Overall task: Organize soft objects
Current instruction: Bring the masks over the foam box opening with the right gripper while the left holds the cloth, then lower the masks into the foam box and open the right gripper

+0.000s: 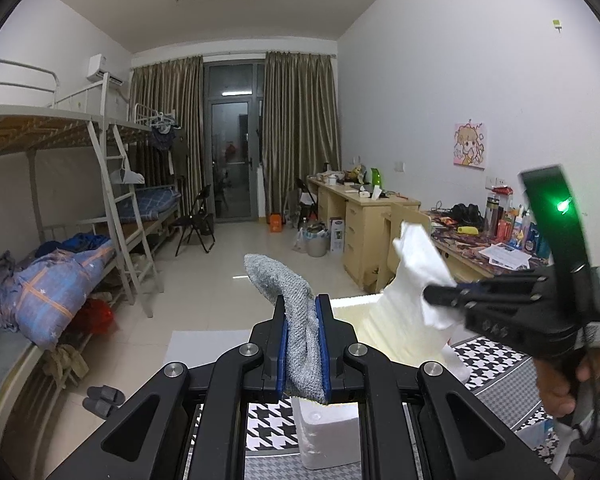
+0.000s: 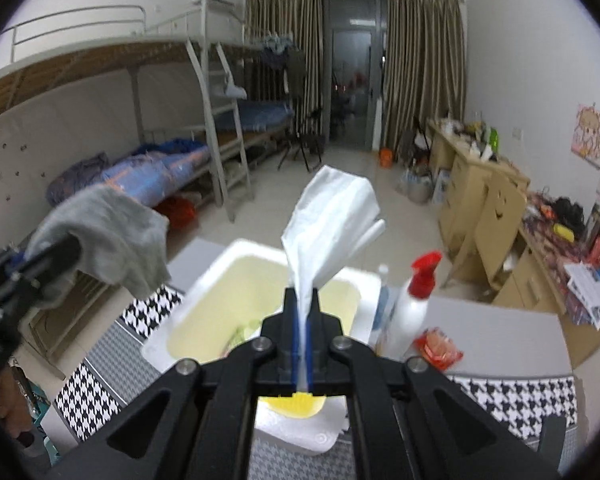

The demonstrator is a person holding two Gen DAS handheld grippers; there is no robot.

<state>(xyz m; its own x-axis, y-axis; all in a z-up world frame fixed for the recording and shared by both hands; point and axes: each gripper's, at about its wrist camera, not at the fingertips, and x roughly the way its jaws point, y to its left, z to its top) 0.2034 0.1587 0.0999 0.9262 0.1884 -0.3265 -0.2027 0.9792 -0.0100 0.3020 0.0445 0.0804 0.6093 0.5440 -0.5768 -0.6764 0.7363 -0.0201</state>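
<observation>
We see our left gripper [image 1: 303, 344] with jaws pinched on a fuzzy grey knitted sock [image 1: 288, 284], its long end sticking up. Our right gripper [image 2: 303, 344] has jaws squeezing a smooth white cloth [image 2: 332, 216], pointing up too, above the white foam box [image 2: 204, 280] on the tabletop

Open access from above into white foam box [image 2: 204, 280], interior mostly bare. Obstructed on right rim by spray bottle [image 2: 410, 304] and red packet [image 2: 438, 346] on counter [image 2: 496, 336]. Clear air between both raised tools.
</observation>
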